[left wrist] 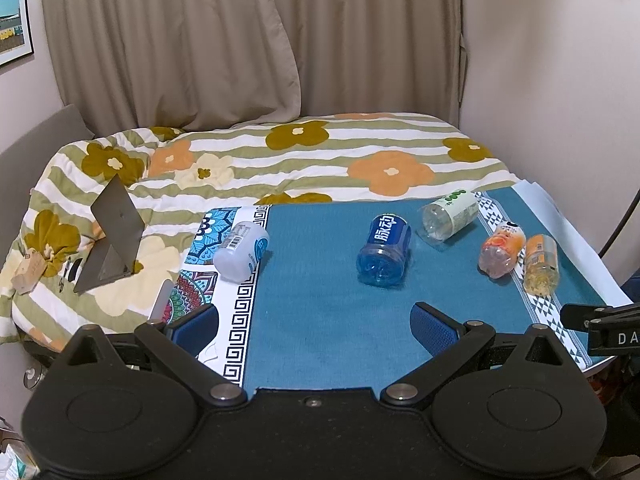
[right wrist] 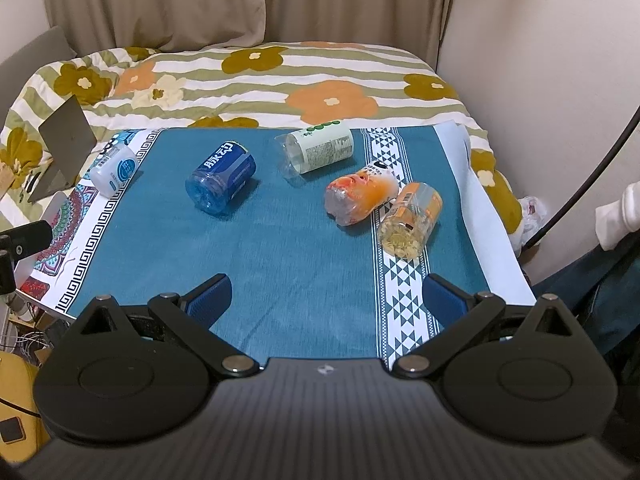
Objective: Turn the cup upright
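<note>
Both the left gripper (left wrist: 314,326) and right gripper (right wrist: 326,300) gape empty short of the toppled blue cup (right wrist: 221,183), whose base faces them, the left one nearer.

The near half of the table (right wrist: 280,272) is bare teal cloth, open from the left claw (left wrist: 316,320) and the right claw (right wrist: 326,294) up to the row of five cut bottle cups lying on their sides. The white cup (right wrist: 114,166) lies alone at the far left, with a broad lane between it and the blue cup (right wrist: 222,182). Another gap separates the blue cup from the clear green-labelled cup (right wrist: 316,150). The peach cup (right wrist: 358,194) and the yellow cup (right wrist: 410,220) lie just beside each other, leaving almost no passage between. A black clamp arm (left wrist: 600,324) juts over the table's right edge in the left view.
</note>
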